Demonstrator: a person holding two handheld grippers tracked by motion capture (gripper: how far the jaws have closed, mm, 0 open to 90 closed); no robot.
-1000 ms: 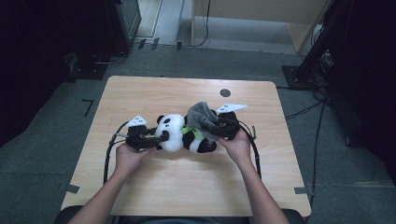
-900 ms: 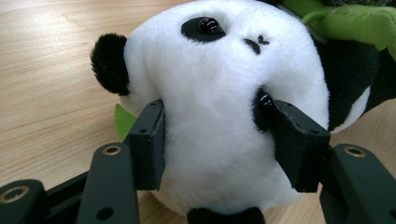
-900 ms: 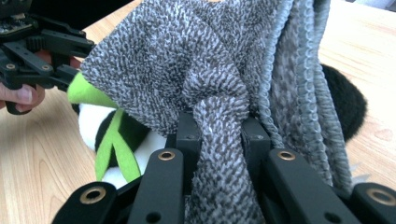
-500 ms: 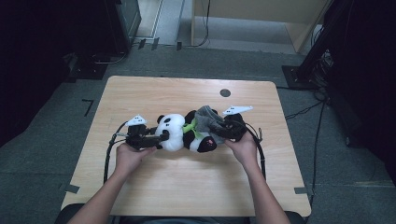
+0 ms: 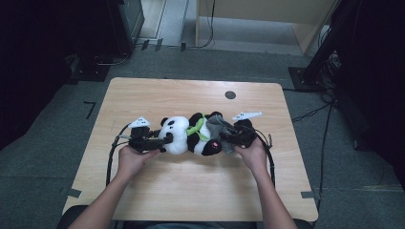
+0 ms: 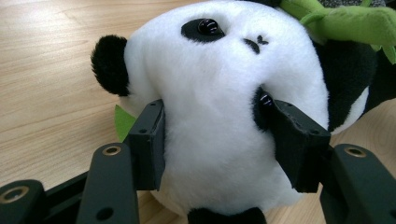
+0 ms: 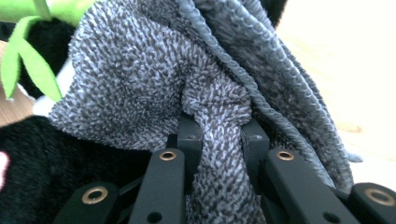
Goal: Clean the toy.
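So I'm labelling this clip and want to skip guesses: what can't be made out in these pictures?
- Panda toy: its lower body is cut off by the frame's right edge in the left gripper view.
- Grey cloth: its full extent; it runs off the top edge in the right gripper view.
- Right tool: its jaw tips, too small in the high view, wrapped in cloth.
- Pink patch: cut off by the left edge.

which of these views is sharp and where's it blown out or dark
High view: soft and grainy, floor around the table nearly black. Left gripper view: sharp on the panda, evenly lit. Right gripper view: grey cloth crisp, table behind it washed out pale at upper right.
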